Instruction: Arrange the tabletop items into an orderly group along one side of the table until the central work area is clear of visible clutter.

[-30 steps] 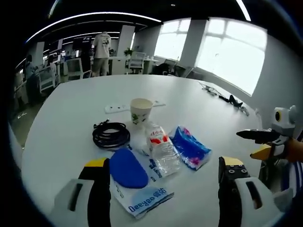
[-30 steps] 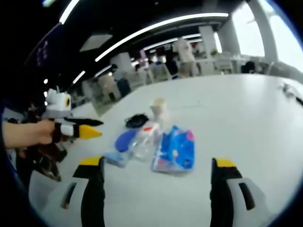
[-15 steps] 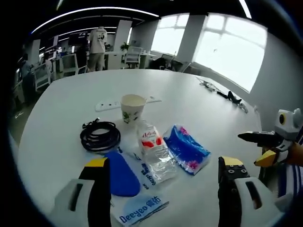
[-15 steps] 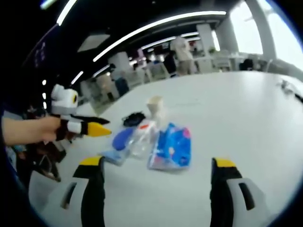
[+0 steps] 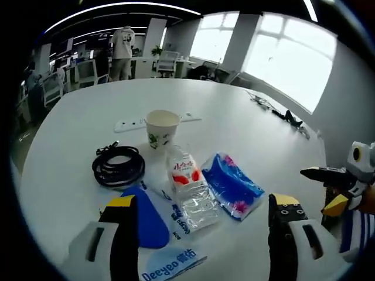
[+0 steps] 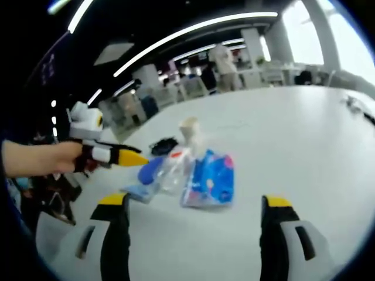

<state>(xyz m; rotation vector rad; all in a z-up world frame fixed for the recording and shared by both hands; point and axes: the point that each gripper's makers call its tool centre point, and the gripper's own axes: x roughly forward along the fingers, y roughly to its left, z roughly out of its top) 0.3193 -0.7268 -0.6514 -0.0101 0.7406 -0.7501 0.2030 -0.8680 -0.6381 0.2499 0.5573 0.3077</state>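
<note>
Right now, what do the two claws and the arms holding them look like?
Each claw has two black fingers with yellow tips on pale grey bodies with a slot. In the left gripper view its own claw rises at the bottom; the right claw shows black and yellow points, with a blue-and-white striped sleeve below. The right gripper view shows its own claw and the left claw, hand-held.

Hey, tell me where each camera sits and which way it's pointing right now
Left gripper view: rides the left claw, facing the white paper cup, black cable coil and clear plastic bottle; right claw enters at right.
Right gripper view: rides the right claw, facing the same cluster; a hand holds the left claw.
Shared: blue tissue pack, white round table.
</note>
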